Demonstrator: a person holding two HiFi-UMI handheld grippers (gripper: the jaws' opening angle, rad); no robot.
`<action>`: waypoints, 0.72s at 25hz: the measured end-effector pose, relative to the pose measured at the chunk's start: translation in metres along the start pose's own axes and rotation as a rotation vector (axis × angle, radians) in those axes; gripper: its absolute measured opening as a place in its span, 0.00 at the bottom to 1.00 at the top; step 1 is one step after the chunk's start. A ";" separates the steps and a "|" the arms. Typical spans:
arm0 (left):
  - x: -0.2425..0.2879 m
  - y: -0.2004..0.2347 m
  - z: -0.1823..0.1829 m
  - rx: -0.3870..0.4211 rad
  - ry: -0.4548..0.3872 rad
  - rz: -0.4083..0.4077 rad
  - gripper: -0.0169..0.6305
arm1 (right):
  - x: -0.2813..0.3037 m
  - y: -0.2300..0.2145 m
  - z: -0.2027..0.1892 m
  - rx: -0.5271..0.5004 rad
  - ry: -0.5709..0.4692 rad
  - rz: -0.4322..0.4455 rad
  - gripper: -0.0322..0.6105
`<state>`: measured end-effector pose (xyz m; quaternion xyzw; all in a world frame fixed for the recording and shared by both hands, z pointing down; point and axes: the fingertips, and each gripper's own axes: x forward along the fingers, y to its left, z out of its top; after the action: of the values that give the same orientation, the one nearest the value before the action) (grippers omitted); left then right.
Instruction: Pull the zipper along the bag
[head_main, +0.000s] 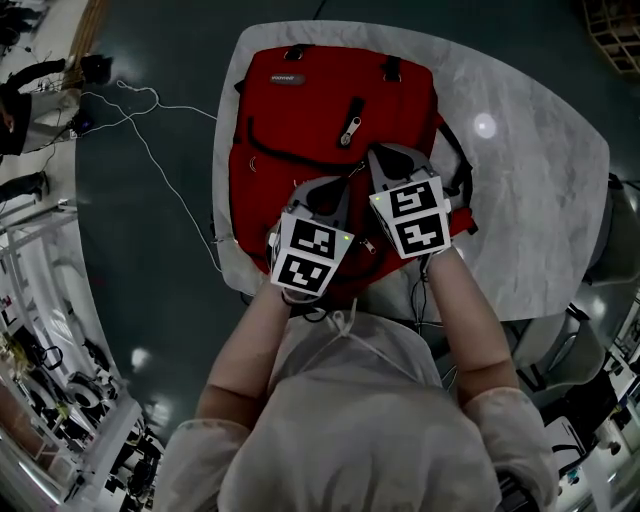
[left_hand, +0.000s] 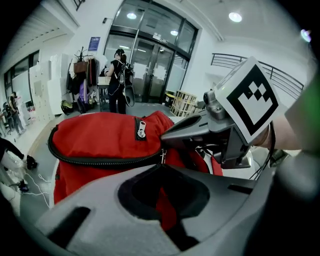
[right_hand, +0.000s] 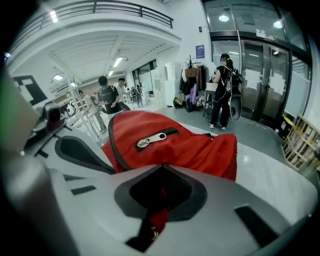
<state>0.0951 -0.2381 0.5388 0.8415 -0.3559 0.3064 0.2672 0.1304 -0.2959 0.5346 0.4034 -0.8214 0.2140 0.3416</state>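
Observation:
A red backpack (head_main: 300, 110) lies flat on the marble table (head_main: 530, 180). Its front-pocket zipper pull (head_main: 349, 128) rests on top, silver in the right gripper view (right_hand: 151, 139). My left gripper (head_main: 335, 188) sits at the bag's near part and is shut, with red bag fabric pinched between its jaws (left_hand: 161, 166). A black zipper track (left_hand: 100, 161) curves away just ahead of its tip. My right gripper (head_main: 380, 158) lies beside it, also shut (right_hand: 162, 166). A red tab with a small metal ring (right_hand: 152, 232) shows between its jaws.
The table's near edge runs just under both grippers, by the person's apron. A white cable (head_main: 150, 130) trails over the dark floor at the left. Chairs (head_main: 600, 240) stand to the right of the table. People (right_hand: 222, 85) stand farther off in the hall.

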 end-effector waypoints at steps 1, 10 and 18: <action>-0.001 0.002 0.000 0.028 0.012 0.007 0.06 | 0.000 0.001 0.001 -0.009 -0.001 -0.005 0.09; -0.010 0.016 -0.003 0.179 0.089 0.015 0.05 | -0.001 0.002 0.002 -0.014 -0.013 -0.016 0.09; -0.023 0.060 -0.023 0.304 0.176 0.126 0.05 | -0.001 0.000 0.001 -0.021 -0.009 -0.019 0.09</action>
<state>0.0296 -0.2491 0.5516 0.8181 -0.3326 0.4454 0.1474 0.1305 -0.2962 0.5335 0.4087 -0.8212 0.2004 0.3441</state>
